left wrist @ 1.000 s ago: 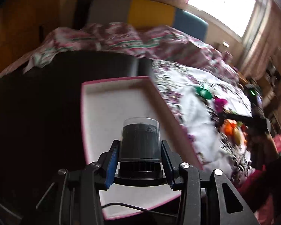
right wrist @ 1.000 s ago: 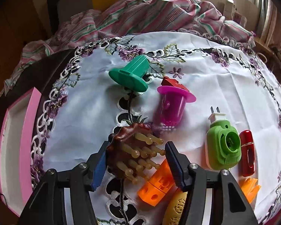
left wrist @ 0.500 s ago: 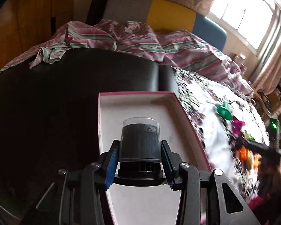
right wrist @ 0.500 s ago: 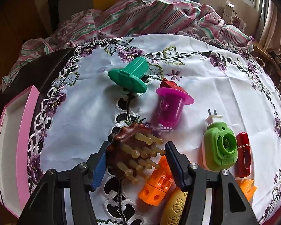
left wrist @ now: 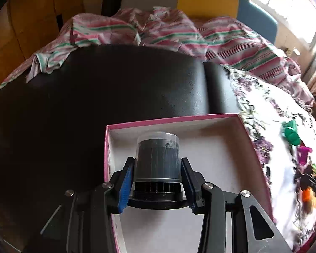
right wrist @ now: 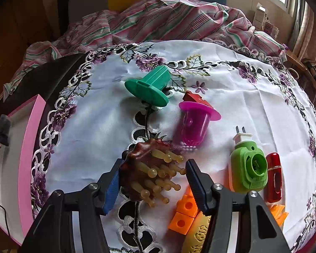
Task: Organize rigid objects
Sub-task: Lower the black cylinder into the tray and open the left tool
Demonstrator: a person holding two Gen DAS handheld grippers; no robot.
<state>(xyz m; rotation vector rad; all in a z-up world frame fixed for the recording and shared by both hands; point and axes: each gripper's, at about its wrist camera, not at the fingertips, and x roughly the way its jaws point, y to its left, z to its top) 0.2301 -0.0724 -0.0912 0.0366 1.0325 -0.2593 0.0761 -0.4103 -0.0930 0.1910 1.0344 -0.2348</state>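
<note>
I see the pink-rimmed white cardboard box [left wrist: 225, 147] lying bare inside, with room to pass. On my right, the green plastic funnel-shaped piece [right wrist: 149, 86], magenta translucent cup [right wrist: 194, 124] and green plug-in device [right wrist: 247, 166] crowd the embroidered white cloth [right wrist: 94, 126].

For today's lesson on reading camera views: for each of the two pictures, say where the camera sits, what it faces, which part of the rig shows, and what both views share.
Left wrist: on the left gripper, facing down into the pink box; its fingers clamp a dark canister.
Right wrist: on the right gripper, facing down at the embroidered cloth; its fingers flank a brown massager.
Shared: pink box, green funnel-shaped piece, striped fabric.
</note>
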